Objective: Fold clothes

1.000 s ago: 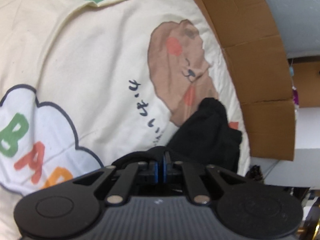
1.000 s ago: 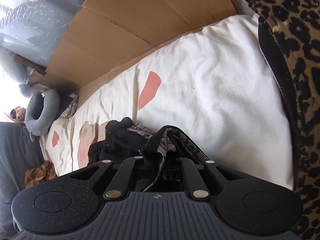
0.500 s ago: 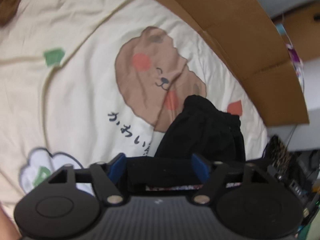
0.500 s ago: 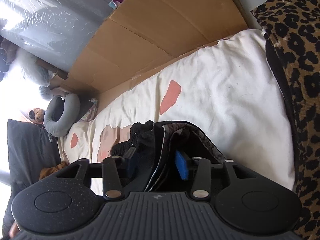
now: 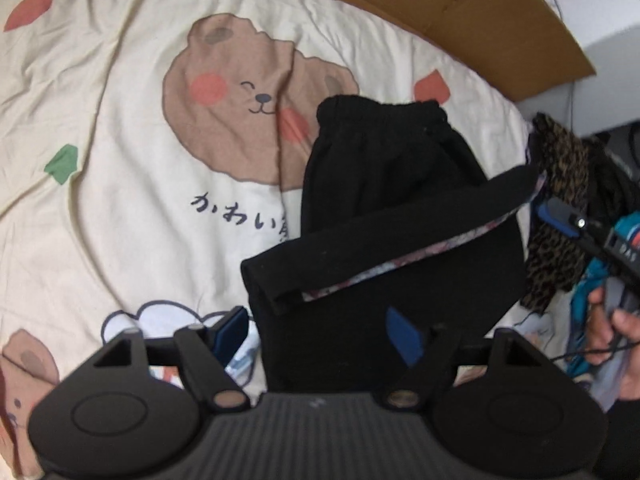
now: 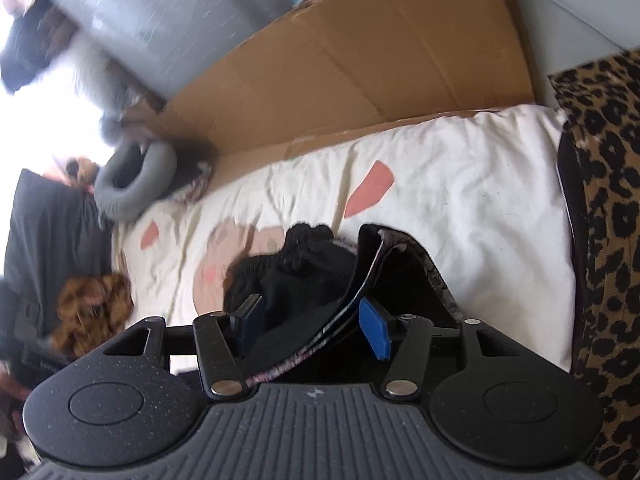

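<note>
Black garment [image 5: 384, 208] folded on bedsheet [image 5: 120, 184]; left hand-held gripper [image 5: 320, 332] above, jaws apart.

Matt black knit garment [image 5: 384, 184] on soft printed cotton bedspread [image 5: 120, 128]

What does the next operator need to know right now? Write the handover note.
Left gripper: open, holding nothing, above the near end of the black garment.
Right gripper: jaws opening; the garment's folded edge lies between them, pads off the cloth.
Garment: on the cream bear-print bedspread, elastic waistband at the far end, near part folded over so the patterned lining shows along the edge.
Done: one fold laid.
Left: probably fold again, smooth, set aside. A leopard-print cloth lies at the bed's edge, perhaps next.
</note>
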`<action>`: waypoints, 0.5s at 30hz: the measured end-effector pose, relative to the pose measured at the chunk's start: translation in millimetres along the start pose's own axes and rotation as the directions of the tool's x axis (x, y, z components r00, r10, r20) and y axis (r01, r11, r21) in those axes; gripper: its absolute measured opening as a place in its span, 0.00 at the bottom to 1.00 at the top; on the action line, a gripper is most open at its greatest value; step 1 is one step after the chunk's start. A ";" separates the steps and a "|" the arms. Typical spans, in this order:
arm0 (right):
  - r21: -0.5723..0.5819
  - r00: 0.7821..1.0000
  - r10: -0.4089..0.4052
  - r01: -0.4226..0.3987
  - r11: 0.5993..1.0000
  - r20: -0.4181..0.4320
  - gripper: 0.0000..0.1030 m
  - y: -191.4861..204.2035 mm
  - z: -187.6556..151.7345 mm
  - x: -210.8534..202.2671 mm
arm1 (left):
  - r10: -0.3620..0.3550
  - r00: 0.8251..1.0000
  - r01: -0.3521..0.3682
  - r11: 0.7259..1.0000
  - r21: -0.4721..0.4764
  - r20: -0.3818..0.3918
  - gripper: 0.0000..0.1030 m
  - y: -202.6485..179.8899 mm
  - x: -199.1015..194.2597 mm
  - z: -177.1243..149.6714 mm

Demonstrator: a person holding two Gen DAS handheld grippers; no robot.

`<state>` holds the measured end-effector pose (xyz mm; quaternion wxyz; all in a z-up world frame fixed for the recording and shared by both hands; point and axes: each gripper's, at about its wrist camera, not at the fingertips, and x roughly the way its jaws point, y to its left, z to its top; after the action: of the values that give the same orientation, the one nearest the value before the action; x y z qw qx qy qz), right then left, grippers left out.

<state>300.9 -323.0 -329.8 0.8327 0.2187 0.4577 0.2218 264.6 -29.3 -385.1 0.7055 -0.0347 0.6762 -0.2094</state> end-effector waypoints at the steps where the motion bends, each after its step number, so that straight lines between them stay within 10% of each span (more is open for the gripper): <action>1: -0.021 1.000 -0.013 0.012 1.000 -0.014 0.58 2.6 -1.6 1.5 | 0.003 1.000 -0.003 1.000 0.004 0.005 0.76 0.3 3.4 -0.1; 15: -0.295 0.954 -0.225 0.161 0.942 -0.197 0.55 15.5 -29.2 44.2 | -0.003 0.997 -0.003 0.998 0.069 0.081 0.76 15.6 56.3 -24.5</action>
<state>294.5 -280.7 -364.6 0.8148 0.0278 0.5341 0.2236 244.7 -28.7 -445.2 0.7330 -0.0186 0.6395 -0.2312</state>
